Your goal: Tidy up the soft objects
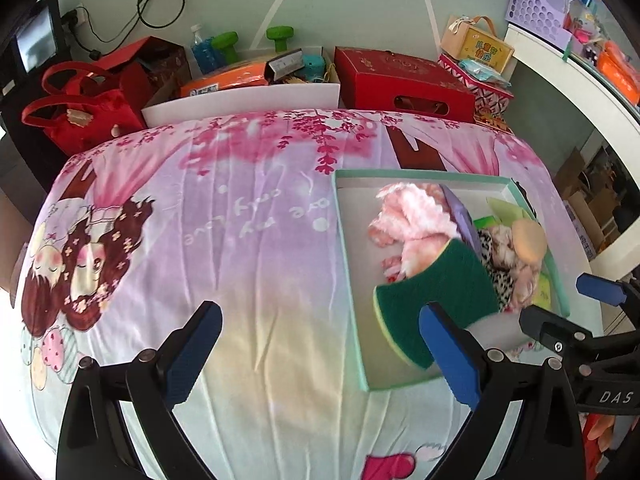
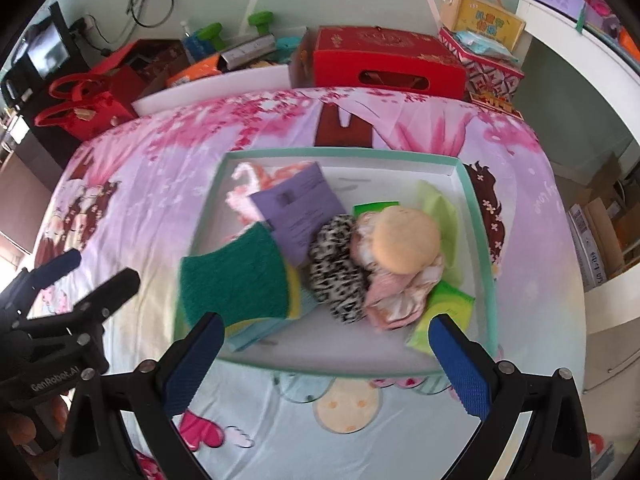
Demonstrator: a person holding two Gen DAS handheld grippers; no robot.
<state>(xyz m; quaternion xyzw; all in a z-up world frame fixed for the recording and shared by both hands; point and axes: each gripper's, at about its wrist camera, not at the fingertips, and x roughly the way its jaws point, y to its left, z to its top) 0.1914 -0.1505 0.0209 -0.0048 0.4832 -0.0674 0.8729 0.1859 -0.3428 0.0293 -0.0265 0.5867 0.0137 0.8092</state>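
The green sponge (image 2: 236, 276) lies tilted over the left rim of the tray (image 2: 476, 216), blurred, beside a purple card (image 2: 304, 208), a leopard scrunchie (image 2: 336, 268) and a puff (image 2: 404, 240). Both the left hand-held gripper (image 1: 320, 356) and the right hand-held gripper (image 2: 324, 364) are spread wide, holding nothing, above the bed (image 1: 240, 240).

"DAS" on the right tool (image 1: 599, 308), "GenRobot.AI" on the left tool (image 2: 86, 278), "only love" upside down on the bedsheet (image 1: 256, 216)
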